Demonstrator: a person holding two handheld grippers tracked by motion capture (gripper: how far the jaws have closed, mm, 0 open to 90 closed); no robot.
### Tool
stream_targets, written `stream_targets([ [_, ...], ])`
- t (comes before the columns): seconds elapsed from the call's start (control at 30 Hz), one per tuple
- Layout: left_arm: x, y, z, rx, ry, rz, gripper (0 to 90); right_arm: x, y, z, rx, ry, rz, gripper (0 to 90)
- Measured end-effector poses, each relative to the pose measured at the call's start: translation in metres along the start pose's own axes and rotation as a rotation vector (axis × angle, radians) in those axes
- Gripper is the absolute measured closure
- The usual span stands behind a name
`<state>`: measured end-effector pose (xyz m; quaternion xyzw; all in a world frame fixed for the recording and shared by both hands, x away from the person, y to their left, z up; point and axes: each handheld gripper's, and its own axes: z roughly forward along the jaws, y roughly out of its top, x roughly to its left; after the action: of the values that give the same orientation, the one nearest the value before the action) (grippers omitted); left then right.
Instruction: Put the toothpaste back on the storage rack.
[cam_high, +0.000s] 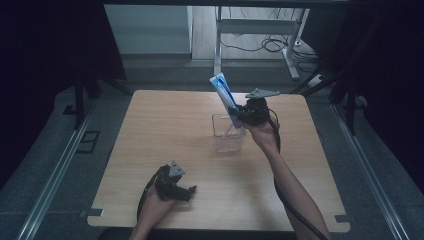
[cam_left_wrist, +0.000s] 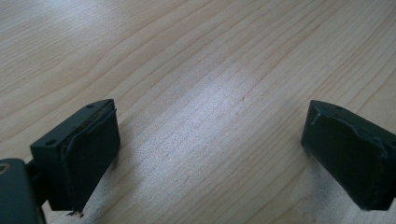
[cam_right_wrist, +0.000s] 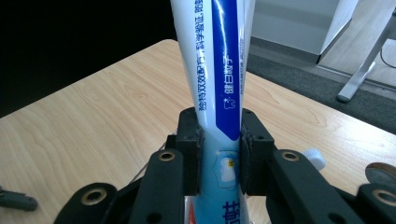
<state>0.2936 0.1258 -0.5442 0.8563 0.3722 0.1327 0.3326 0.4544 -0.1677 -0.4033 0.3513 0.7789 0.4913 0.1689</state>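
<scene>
Clamped between the two black jaws of the right gripper is a white and blue plastic toothpaste tube, and the right gripper view shows the pads pressing on its lower body from both sides. That view cuts off the tube's top at the frame edge and its bottom behind the jaw linkage, so neither end can be made out there. In the high view the tube leans up and away to the left, its flat crimped end highest, while its lower end is hidden by the gripper and by the glare of a clear square plastic container standing on the light wooden table. Whether the tube's lower end reaches inside the container or sits just above its rim cannot be told. The right hand holds its gripper above the container's far right corner, with the forearm running in from the lower right.

Near the table's front edge, the left gripper rests low over the wood, its jaws standing wide apart with bare table between them. The left hand grips it from below, and that forearm is cut off by the bottom of the frame.
</scene>
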Motion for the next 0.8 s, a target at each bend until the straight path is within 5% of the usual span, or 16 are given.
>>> stream_targets([
  [0.8,0.0,0.0,0.0,0.0,0.0,0.0,4.5,-0.003,-0.029,0.031,0.057,-0.02,0.005,72.6],
])
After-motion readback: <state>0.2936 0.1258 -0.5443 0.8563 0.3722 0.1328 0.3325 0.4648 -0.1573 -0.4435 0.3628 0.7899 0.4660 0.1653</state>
